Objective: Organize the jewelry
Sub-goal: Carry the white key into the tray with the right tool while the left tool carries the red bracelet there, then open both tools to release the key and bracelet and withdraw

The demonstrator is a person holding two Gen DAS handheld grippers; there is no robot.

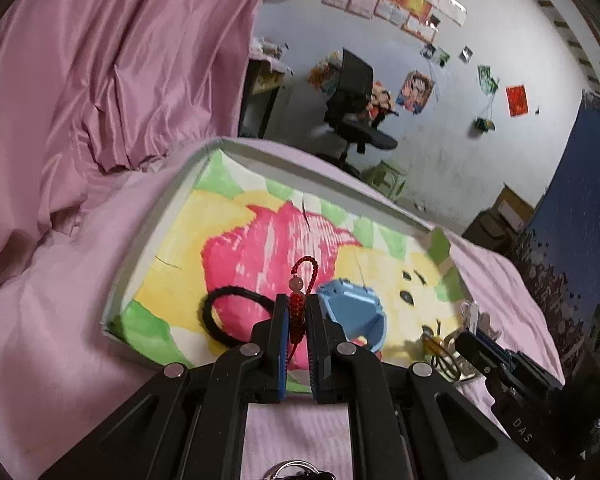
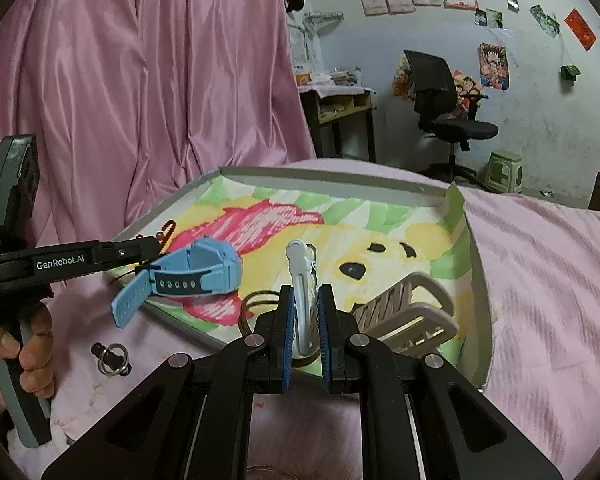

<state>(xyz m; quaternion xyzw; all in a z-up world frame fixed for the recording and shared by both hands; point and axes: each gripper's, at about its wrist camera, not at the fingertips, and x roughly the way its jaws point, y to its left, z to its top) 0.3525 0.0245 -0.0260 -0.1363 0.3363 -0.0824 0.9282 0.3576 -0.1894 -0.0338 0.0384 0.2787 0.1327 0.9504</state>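
Left jaws: left gripper point(image 1: 297, 312) clamped on a red beaded charm cord point(image 1: 298, 304), held above the near edge of the shallow grey tray point(image 1: 116, 280) with its cartoon bear lining.
Right jaws: right gripper point(image 2: 305, 316) clamped on a white plastic hair clip point(image 2: 300, 280), upright over the tray's near edge.
Tray contents: light blue watch point(image 2: 192, 272) overhanging the near-left edge; black hair tie point(image 1: 220, 316); beige claw clip point(image 2: 408, 312) near the right corner.
Pink bedsheet point(image 2: 540, 280): metal key ring point(image 2: 112, 358) lying beside the tray.

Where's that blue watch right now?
The blue watch lies at the near left edge of the painted tray, one strap hanging over the rim onto the pink bedsheet, just beside the left gripper holding the red beaded charm.
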